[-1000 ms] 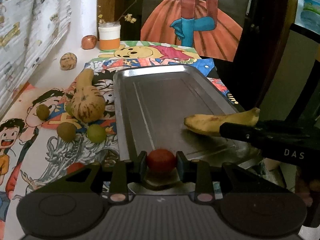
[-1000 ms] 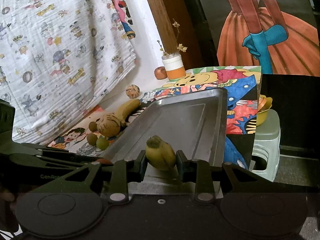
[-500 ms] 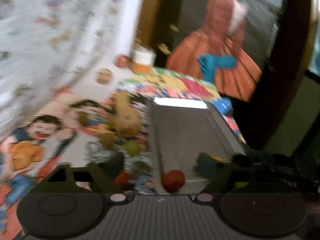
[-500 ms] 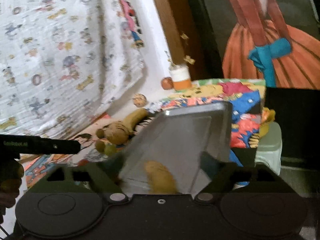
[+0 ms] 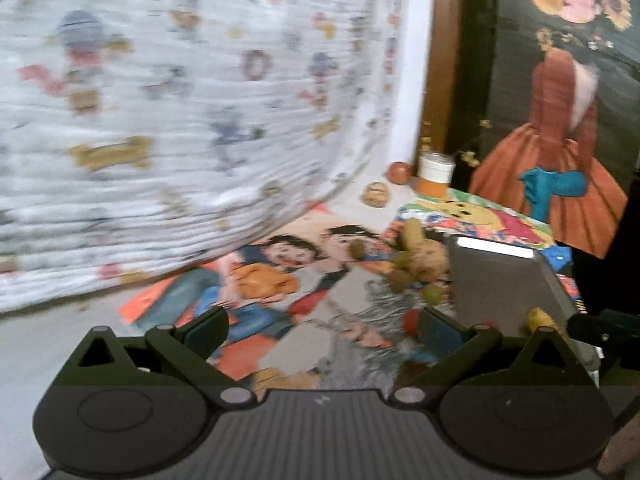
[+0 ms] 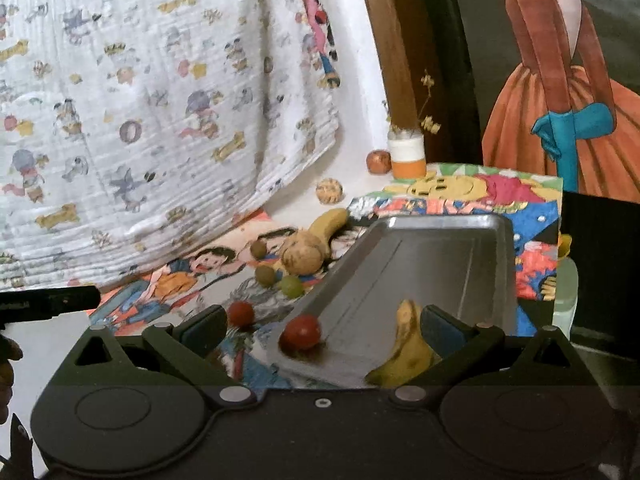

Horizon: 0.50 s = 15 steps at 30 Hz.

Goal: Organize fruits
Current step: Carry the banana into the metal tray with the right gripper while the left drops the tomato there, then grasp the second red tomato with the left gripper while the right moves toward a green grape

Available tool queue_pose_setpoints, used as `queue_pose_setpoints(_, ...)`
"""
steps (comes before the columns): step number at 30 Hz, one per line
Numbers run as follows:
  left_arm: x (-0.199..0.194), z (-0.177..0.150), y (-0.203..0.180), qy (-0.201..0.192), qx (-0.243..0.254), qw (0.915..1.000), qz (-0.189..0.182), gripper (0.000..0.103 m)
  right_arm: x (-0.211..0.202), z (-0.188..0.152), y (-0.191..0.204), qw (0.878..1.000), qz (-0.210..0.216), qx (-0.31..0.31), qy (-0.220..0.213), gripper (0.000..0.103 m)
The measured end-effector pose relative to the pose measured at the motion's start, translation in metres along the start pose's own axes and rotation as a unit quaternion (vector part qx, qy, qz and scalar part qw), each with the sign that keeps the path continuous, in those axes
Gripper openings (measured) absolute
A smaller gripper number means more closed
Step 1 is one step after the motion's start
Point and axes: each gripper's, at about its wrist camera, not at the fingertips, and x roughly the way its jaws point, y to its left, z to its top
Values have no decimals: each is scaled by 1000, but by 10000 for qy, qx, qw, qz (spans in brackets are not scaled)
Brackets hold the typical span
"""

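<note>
Right wrist view: right gripper (image 6: pixel 320 326) jaws opening, empty; yellow banana (image 6: pixel 410 344) and red tomato (image 6: pixel 301 332) lie released on grey metal tray (image 6: pixel 440 256). Left gripper (image 5: pixel 324 328) opening too, probably nearer the loose fruits.

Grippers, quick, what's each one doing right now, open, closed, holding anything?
Left gripper: jaws opening wide, nothing between them.
Right gripper: jaws opening wide, holding nothing; banana lies released on the tray.

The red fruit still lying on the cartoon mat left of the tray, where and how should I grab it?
Judging from the right wrist view, take the red fruit across its middle, coming down from above with one pad on each side. It is small and round, so any width works. It sits apart from the tray edge and the green fruit, leaving room for open fingers.
</note>
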Motion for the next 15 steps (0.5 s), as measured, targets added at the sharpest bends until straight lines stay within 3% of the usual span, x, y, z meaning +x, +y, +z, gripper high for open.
queue_pose_setpoints(8,-26,-16,29,215,-165,9955,909,103,20,7,39,9957,573,-102,716,103)
queue_pose_setpoints(12,-31,-24,44,330,-269,9939,1019,103,17,4,57,9946,641,-300,755,103)
queue_pose_setpoints(15,-25,-28,55,550,-333,9931,985,103,11,3,75,9944,373,-703,691,103)
